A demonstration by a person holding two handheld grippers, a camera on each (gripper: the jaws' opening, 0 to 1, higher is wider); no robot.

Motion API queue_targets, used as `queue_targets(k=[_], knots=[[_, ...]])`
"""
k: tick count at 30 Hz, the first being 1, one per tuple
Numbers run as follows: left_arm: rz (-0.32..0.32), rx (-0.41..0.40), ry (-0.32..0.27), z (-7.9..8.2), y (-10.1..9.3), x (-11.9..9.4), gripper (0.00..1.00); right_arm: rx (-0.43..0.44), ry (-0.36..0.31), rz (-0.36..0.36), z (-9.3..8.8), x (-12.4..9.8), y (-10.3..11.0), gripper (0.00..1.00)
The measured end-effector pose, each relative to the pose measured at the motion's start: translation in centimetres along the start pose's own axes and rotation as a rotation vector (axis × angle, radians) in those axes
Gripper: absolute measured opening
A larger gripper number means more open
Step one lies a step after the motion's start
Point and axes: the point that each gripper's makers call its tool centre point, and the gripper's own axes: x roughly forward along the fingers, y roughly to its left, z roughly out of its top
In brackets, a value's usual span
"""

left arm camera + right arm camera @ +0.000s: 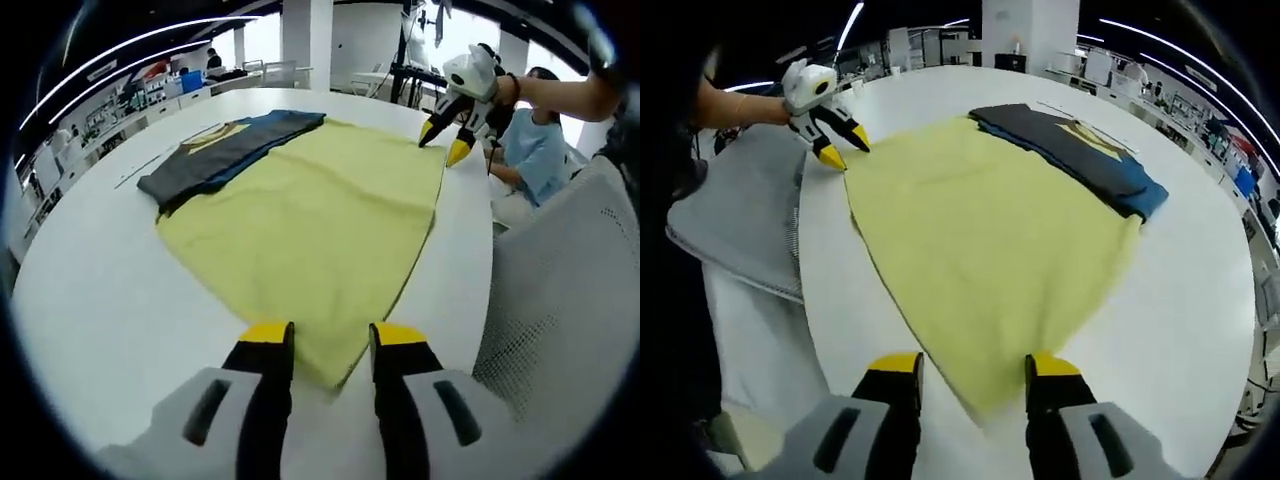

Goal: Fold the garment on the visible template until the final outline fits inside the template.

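A pale yellow garment point(310, 225) lies spread flat on the round white table point(100, 300). My left gripper point(333, 335) is open, its yellow-tipped jaws standing either side of the garment's near corner. My right gripper point(443, 143) comes in at the far right corner of the cloth, held by a hand. In the right gripper view the same yellow garment point(980, 240) stretches away, and my right gripper point(972, 366) is open astride its own near corner. The left gripper point(844, 147) rests at the far left corner there. No template outline can be made out.
A folded stack of dark grey and blue clothes point(225, 150) point(1080, 150) overlaps the garment's far edge. A mesh chair point(560, 300) point(740, 210) stands against the table edge. A person in blue point(535, 150) sits beyond it. Bare table lies on the far side point(1180, 290).
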Motion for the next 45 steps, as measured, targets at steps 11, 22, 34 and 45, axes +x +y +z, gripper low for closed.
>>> queue_targets(k=[11,22,34,45], knots=[[0.007,0.033,0.002,0.0,0.0,0.0,0.29,-0.003,-0.005,-0.009,-0.1,0.0,-0.2,0.36],[0.003,0.055,0.015,0.0,0.2,0.1,0.24,0.04,-0.025,-0.044,0.0,0.0,-1.2,0.25],[0.026,0.086,0.029,0.3,0.7,0.4,0.01,0.054,-0.025,-0.07,0.1,0.1,-1.9,0.1],[0.037,0.075,0.063,-0.2,0.6,-0.4,0.0,0.06,-0.016,-0.043,-0.1,-0.1,-1.0,0.02]])
